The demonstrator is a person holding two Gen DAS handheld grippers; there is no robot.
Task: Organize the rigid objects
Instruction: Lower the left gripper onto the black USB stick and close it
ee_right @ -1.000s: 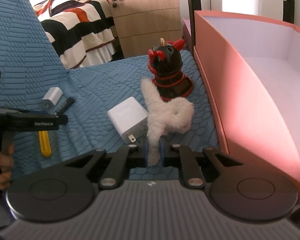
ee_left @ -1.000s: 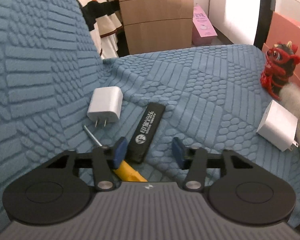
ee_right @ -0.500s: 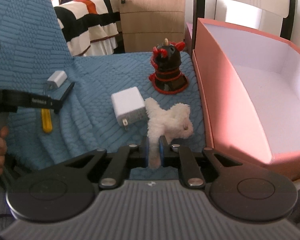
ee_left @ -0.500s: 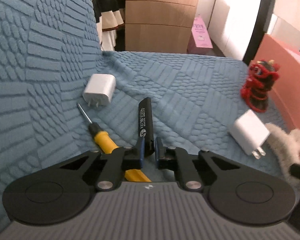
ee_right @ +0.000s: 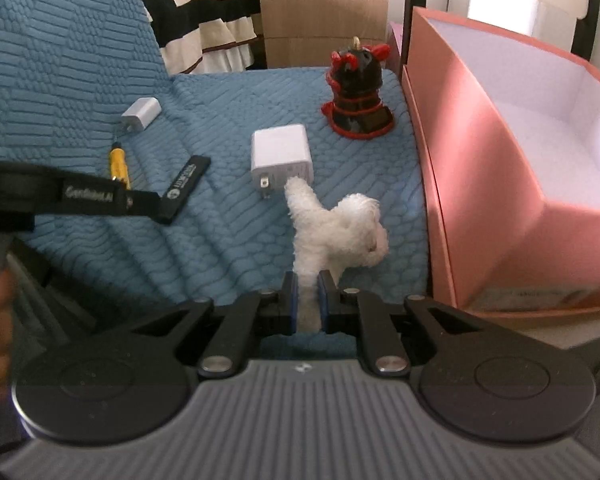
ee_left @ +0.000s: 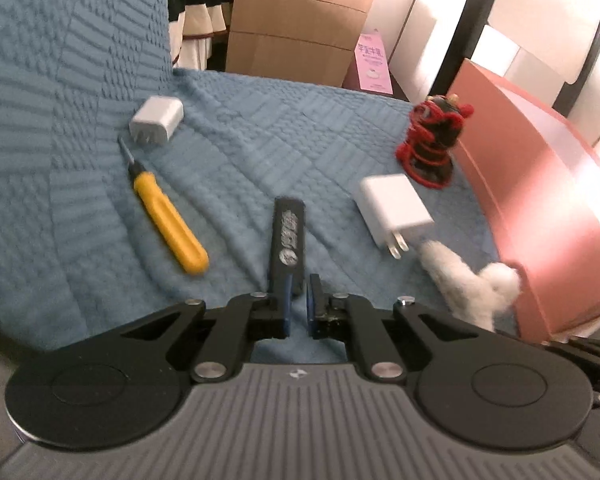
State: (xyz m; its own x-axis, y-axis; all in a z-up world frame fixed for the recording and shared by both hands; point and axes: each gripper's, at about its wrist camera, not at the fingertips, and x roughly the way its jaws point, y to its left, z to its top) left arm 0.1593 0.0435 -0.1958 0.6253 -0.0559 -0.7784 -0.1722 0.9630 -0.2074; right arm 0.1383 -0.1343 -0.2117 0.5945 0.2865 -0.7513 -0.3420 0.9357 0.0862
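Left wrist: left gripper (ee_left: 298, 294) clamped on black stick (ee_left: 288, 240); right gripper (ee_right: 307, 298) clamped on white plush (ee_right: 332, 228).

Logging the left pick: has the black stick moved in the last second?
Yes. Shut in the left gripper, the black stick has gone from beside the small white charger past the yellow screwdriver, toward the pink box.

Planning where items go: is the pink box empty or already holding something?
Empty as far as visible: the pink box shows only bare white lining in the right wrist view; its near corner is hidden.
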